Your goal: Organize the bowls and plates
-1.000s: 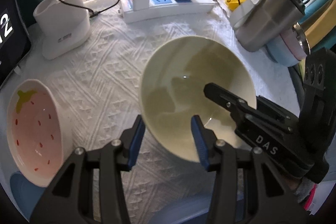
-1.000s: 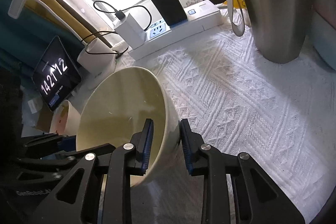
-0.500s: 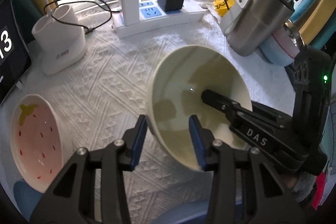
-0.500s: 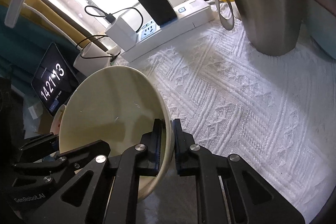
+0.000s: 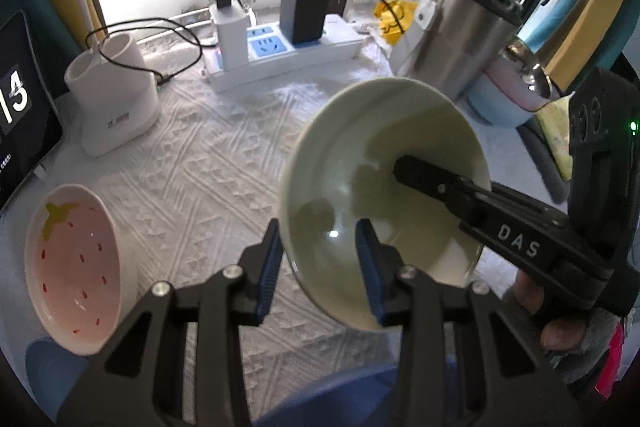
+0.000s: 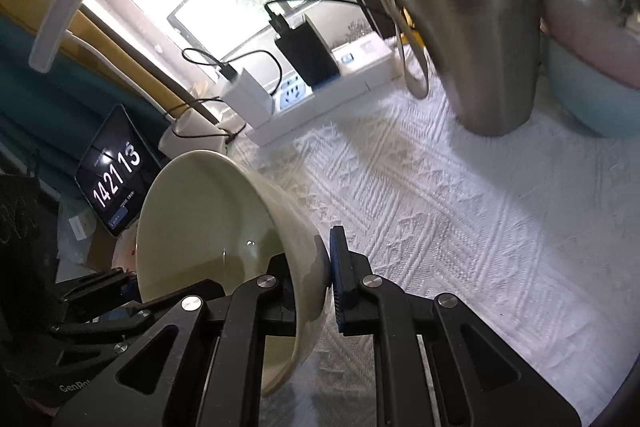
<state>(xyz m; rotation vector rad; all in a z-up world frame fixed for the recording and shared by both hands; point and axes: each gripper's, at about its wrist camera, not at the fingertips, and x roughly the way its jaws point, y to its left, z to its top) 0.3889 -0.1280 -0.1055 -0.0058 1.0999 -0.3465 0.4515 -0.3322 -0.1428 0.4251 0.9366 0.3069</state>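
A pale cream bowl (image 5: 384,163) is lifted off the white cloth and tilted. My right gripper (image 6: 310,279) is shut on its rim, one finger inside and one outside; it shows in the left wrist view (image 5: 460,195) reaching in from the right. My left gripper (image 5: 320,259) is open, its pads straddling the bowl's near rim without clamping. The bowl also shows in the right wrist view (image 6: 192,227). A pink strawberry-pattern bowl (image 5: 72,267) sits at the left on the cloth. A blue plate (image 5: 360,395) lies under my left gripper at the bottom edge.
A steel tumbler (image 5: 460,39), stacked pink and blue bowls (image 5: 516,91), a white power strip with chargers (image 5: 280,55) and a white holder (image 5: 112,99) line the back. A clock tablet (image 5: 20,115) stands at the left. The white cloth (image 5: 208,171) covers the table.
The right gripper closed on the cream bowl's rim and lifted it, tilting it up off the cloth. The left gripper stayed open around the near rim.
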